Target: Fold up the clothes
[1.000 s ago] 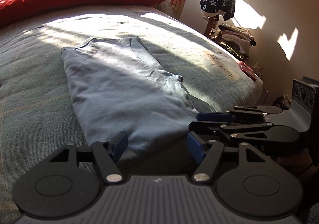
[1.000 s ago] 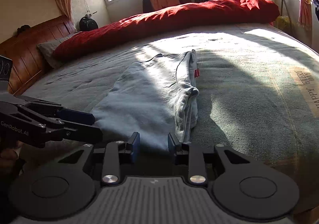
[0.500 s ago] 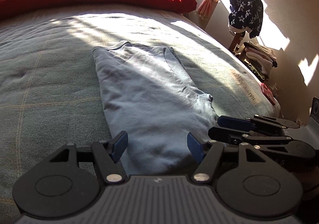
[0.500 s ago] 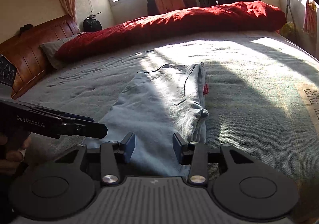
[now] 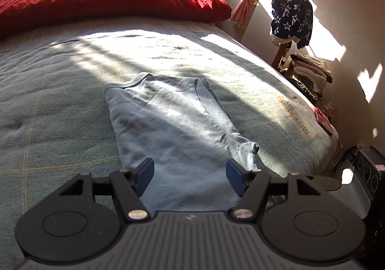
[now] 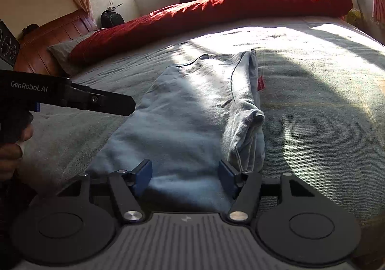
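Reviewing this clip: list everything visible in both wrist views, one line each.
Shirt: one, light blue, folded lengthwise, flat on bed.
Red tag: one, on shirt's right edge.
Bed cover: one, grey-green.
Duvet: one, red, along bed's far side.
Pillow: one, grey, by headboard.
Star-print garment: one, dark, hung by wall.
Clothes stack: one, beside bed.
Left gripper: black, blue pads, open over shirt's near end.
Right gripper: same, open.
Hand: one, holding left gripper.

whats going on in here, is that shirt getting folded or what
A person holds a two-finger gripper in each hand over a light blue shirt on the bed. The shirt lies flat, sides already folded in. The left gripper and right gripper are open at its near hem, gripping nothing.
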Motion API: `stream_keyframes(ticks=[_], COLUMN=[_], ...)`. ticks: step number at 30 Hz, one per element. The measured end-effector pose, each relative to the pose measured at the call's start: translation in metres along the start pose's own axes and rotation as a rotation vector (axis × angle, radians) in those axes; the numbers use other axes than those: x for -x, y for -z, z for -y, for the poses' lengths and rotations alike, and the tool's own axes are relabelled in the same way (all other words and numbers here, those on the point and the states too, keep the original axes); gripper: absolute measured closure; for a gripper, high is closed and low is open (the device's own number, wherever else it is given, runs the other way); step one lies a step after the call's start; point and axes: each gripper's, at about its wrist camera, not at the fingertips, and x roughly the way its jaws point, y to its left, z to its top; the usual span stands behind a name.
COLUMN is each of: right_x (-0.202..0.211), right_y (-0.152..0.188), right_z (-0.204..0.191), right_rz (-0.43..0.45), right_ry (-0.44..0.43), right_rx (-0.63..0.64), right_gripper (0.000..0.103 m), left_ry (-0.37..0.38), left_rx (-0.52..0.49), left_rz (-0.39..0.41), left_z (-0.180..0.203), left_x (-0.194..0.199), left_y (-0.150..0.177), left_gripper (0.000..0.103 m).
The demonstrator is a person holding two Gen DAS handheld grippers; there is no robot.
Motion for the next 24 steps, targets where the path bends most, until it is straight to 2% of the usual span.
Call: stream_keyframes(ticks=[3, 6, 7, 10, 12, 17, 19, 22, 24], right_x=[-0.001, -0.004, -0.005, -0.01, -0.011, -0.003, 0.001, 0.006, 0.009], right_y=[0.002, 0.004, 0.005, 0.01, 0.013, 0.007, 0.005, 0.002, 0.0], right_z=[-0.002, -0.007, -0.012, -0.026, -0.031, -0.026, -0.025, -0.022, -0.02], right_rz=[0.009, 0.0, -0.006, -0.025, -0.018, -0.005, 0.0, 0.007, 0.012], right_ry=[-0.003, -0.026, -0.016, 0.015, 0.039, 0.024, 0.018, 0.008, 0.002], right_rx=[-0.001, 0.025, 0.055, 0.146, 0.164, 0.103, 0.079, 0.042, 0.017], right_gripper=[0.027, 0.011, 0.001, 0.0, 0.0, 0.0, 0.0, 0.0, 0.0], left_ry=[0.059, 0.12, 0.14, 0.178, 0.197, 0.199, 0.202, 0.192, 0.166], left_rx=[-0.041, -0.1, -0.12, -0.149, -0.161, -0.159, -0.156, -0.16, -0.168], left_rz=[-0.012, -0.051, -0.065, -0.102, -0.125, -0.184, -0.179, -0.15, -0.121], left_z=[0.009, 0.022, 0.026, 0.035, 0.04, 0.043, 0.043, 0.038, 0.03], left_x=[-0.019, -0.046, -0.056, -0.08, -0.096, -0.127, -0.121, -0.09, -0.065], left_y=[-0.023, -0.041, -0.046, -0.054, -0.058, -0.058, -0.059, -0.062, -0.061], left_gripper=[0.037, 0.037, 0.037, 0.037, 0.037, 0.037, 0.037, 0.035, 0.029])
